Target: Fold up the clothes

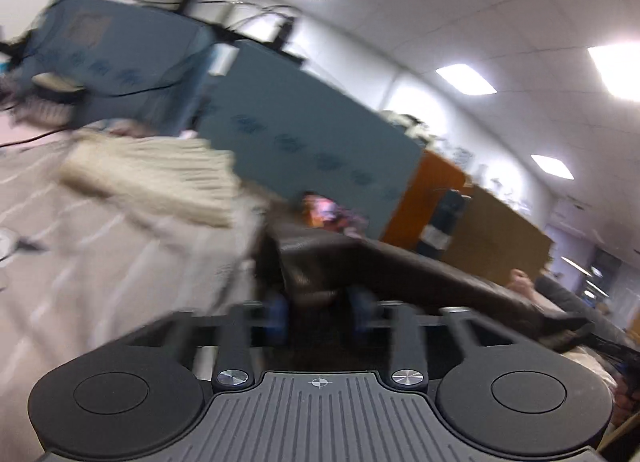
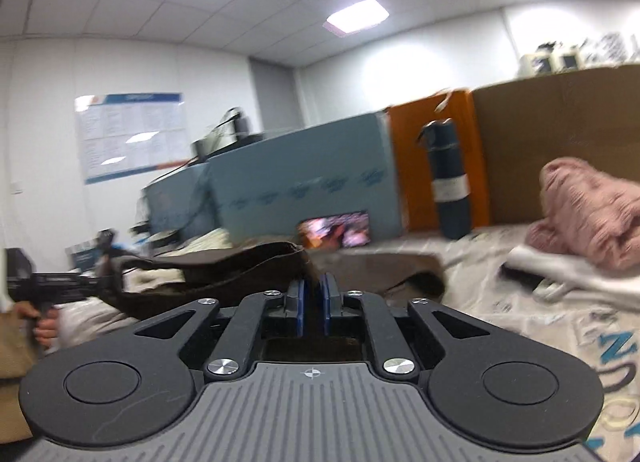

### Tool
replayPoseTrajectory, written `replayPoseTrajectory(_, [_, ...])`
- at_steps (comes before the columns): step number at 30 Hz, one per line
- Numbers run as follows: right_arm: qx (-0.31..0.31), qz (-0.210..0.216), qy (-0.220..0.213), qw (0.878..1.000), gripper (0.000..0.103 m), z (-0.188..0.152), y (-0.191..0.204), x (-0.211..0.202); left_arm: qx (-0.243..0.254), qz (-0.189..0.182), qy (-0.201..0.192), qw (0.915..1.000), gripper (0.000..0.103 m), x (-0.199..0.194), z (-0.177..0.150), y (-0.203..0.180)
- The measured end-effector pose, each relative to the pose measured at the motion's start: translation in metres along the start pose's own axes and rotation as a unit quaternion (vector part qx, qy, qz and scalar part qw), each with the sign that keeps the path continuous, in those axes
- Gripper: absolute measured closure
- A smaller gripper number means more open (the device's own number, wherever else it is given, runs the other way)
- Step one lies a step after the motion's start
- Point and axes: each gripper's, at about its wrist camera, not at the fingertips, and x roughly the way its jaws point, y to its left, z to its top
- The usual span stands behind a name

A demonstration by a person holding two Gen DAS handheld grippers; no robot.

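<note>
Brown garment (image 2: 248,262) pinched in nearly closed right gripper (image 2: 313,294); left gripper (image 1: 318,302) half-open, apparently cloth between unpressed pads through blur; keep the hem taut.

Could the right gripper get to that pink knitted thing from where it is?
Probably yes: the pink knit lies uncovered off to its right. But the right gripper seems shut on the brown garment, which it would have to drop first.
</note>
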Motion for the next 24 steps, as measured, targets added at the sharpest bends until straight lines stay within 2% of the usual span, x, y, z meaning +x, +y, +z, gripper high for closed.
replayPoseTrajectory(1, [0.001, 0.006, -0.003, 1.0, 0.077, 0.001, 0.0, -0.005, -0.015, 0.019, -0.01, 0.9997, 0.025, -0.006, 0.001, 0.006])
replayPoseTrajectory(2, [0.006, 0.008, -0.015, 1.0, 0.065, 0.002, -0.001, -0.011, -0.029, 0.028, -0.023, 0.9989, 0.022, -0.012, 0.002, 0.012])
replayPoseTrajectory(3, [0.013, 0.007, -0.033, 0.999, 0.039, 0.004, -0.003, -0.017, -0.041, 0.033, -0.034, 0.998, 0.021, -0.017, 0.005, 0.018])
replayPoseTrajectory(4, [0.025, 0.007, -0.053, 0.998, 0.025, 0.007, -0.007, -0.023, -0.05, 0.038, -0.044, 0.9971, 0.018, -0.02, 0.007, 0.022])
replayPoseTrajectory(7, [0.079, 0.009, -0.101, 0.992, 0.022, 0.013, -0.027, -0.027, -0.054, 0.051, -0.05, 0.996, 0.013, -0.012, 0.019, 0.024])
replayPoseTrajectory(10, [0.126, -0.029, -0.102, 0.986, 0.019, 0.019, -0.048, -0.008, -0.026, 0.053, -0.024, 0.9979, 0.008, 0.012, 0.026, 0.013])
replayPoseTrajectory(13, [0.165, -0.079, -0.062, 0.981, 0.019, 0.024, -0.07, 0.031, 0.008, 0.065, 0.015, 0.9977, 0.008, 0.049, 0.037, 0.002])
replayPoseTrajectory(17, [0.24, -0.108, 0.003, 0.965, 0.019, 0.024, -0.103, 0.096, -0.009, 0.076, 0.075, 0.9942, 0.008, 0.109, 0.052, 0.005])
replayPoseTrajectory(20, [0.259, -0.146, 0.058, 0.953, 0.022, 0.021, -0.122, 0.144, -0.008, 0.102, 0.114, 0.9881, 0.008, 0.149, 0.057, 0.006])
replayPoseTrajectory(22, [0.27, -0.16, 0.09, 0.945, 0.033, 0.018, -0.131, 0.169, -0.009, 0.119, 0.137, 0.9834, 0.009, 0.172, 0.055, 0.009])
replayPoseTrajectory(23, [0.277, -0.161, 0.101, 0.942, 0.037, 0.016, -0.134, 0.178, -0.01, 0.125, 0.147, 0.9812, 0.013, 0.18, 0.053, 0.012])
replayPoseTrajectory(24, [0.284, -0.162, 0.111, 0.938, 0.045, 0.014, -0.137, 0.187, -0.011, 0.131, 0.157, 0.9789, 0.021, 0.188, 0.05, 0.014])
